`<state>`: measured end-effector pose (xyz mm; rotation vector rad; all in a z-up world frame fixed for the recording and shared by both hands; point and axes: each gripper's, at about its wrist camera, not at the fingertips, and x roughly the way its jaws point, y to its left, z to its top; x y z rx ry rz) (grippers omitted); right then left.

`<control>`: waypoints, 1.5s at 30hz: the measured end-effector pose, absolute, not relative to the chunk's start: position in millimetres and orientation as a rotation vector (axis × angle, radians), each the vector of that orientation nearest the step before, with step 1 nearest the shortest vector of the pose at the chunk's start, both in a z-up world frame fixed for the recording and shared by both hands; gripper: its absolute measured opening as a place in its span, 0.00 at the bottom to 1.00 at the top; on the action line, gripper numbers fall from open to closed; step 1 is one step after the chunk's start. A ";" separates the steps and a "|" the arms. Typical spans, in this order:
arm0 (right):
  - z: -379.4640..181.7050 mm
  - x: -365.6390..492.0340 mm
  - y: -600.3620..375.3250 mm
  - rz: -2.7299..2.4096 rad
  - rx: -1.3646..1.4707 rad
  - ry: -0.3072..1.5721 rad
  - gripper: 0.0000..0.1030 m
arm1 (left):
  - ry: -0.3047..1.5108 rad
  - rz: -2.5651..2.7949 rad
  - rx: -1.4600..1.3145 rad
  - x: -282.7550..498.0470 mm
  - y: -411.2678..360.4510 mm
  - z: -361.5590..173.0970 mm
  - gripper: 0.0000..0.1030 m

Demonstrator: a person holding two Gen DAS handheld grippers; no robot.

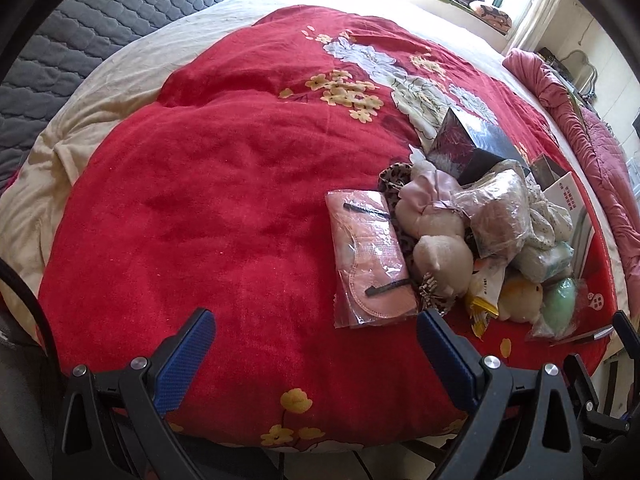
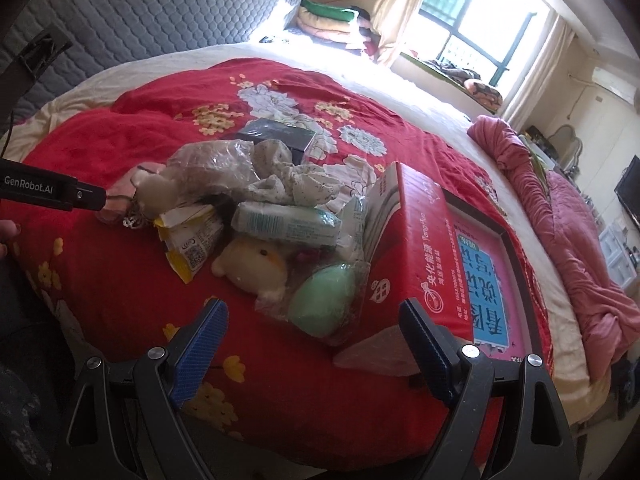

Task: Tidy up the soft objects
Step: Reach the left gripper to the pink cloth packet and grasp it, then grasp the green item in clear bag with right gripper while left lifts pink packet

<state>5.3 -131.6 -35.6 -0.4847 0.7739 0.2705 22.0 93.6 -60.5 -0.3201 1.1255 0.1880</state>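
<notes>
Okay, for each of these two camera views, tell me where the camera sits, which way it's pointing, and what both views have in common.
Left wrist: sits on the left gripper, looking across the red blanket toward the pile's left side, nearest the pink bagged pouch; its own open jaws show, empty.
Right wrist: sits on the right gripper, facing the pile's right side and the red box; its own open jaws show, empty, plus the left gripper's body at the left edge.
Shared: yellow plush, green egg-shaped item.
</notes>
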 end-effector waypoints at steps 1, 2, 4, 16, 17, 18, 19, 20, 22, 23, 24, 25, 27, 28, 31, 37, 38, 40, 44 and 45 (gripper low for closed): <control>-35.7 7.0 -132.2 0.267 -0.484 0.773 0.86 | 1.132 0.182 -0.319 24.9 92.7 -62.7 0.98; -36.2 8.3 -132.3 0.263 -0.486 0.770 0.86 | 1.136 0.174 -0.315 28.6 91.9 -65.1 0.98; -36.6 8.3 -131.7 0.260 -0.490 0.762 0.86 | 1.149 0.171 -0.300 35.7 88.9 -68.5 0.98; -63.8 8.5 -101.9 0.218 -0.795 0.736 0.86 | 1.175 0.226 -0.240 50.9 100.1 -82.2 0.89; -69.2 11.3 -98.5 0.213 -0.835 0.740 0.85 | 1.173 0.222 -0.243 51.1 101.8 -81.9 0.88; -73.4 12.0 -96.1 0.210 -0.875 0.735 0.85 | 1.171 0.217 -0.250 51.9 102.7 -81.8 0.88; -77.7 13.7 -93.7 0.209 -0.911 0.733 0.86 | 1.170 0.209 -0.254 53.7 102.9 -82.2 0.88; -82.2 16.1 -92.2 0.212 -0.932 0.742 0.85 | 1.172 0.206 -0.253 55.7 103.2 -82.2 0.86; -90.3 21.4 -88.8 0.219 -0.966 0.760 0.85 | 1.167 0.200 -0.243 59.9 103.0 -80.9 0.83; -94.0 23.7 -87.7 0.220 -0.979 0.769 0.85 | 1.162 0.195 -0.237 61.3 102.6 -79.6 0.83; -97.0 26.6 -87.0 0.229 -0.986 0.779 0.85 | 1.157 0.193 -0.234 63.1 102.7 -78.8 0.83; -99.3 28.6 -87.2 0.236 -0.985 0.791 0.85 | 1.154 0.188 -0.233 64.9 103.0 -78.3 0.83; -103.7 34.2 -85.6 0.239 -0.989 0.810 0.85 | 1.155 0.180 -0.232 69.5 104.1 -79.3 0.83; -104.9 36.0 -84.7 0.242 -0.991 0.812 0.85 | 1.159 0.178 -0.231 72.0 104.4 -80.3 0.83; -109.6 43.7 -81.3 0.230 -1.008 0.812 0.85 | 1.170 0.168 -0.231 78.2 104.7 -83.7 0.83; -111.9 53.9 -82.1 0.244 -0.979 0.828 0.76 | 1.167 0.148 -0.258 90.4 107.4 -88.6 0.67; -111.5 54.2 -82.9 0.248 -0.972 0.828 0.74 | 1.165 0.145 -0.259 91.1 107.3 -89.1 0.60; -111.2 53.1 -84.9 0.254 -0.955 0.827 0.70 | 1.156 0.141 -0.255 92.7 106.8 -89.9 0.43; -104.2 48.9 -89.3 0.269 -0.926 0.811 0.54 | 1.142 0.126 -0.267 89.1 107.0 -88.9 0.36; -102.3 49.3 -90.1 0.271 -0.915 0.809 0.53 | 1.135 0.121 -0.269 87.6 107.2 -88.3 0.35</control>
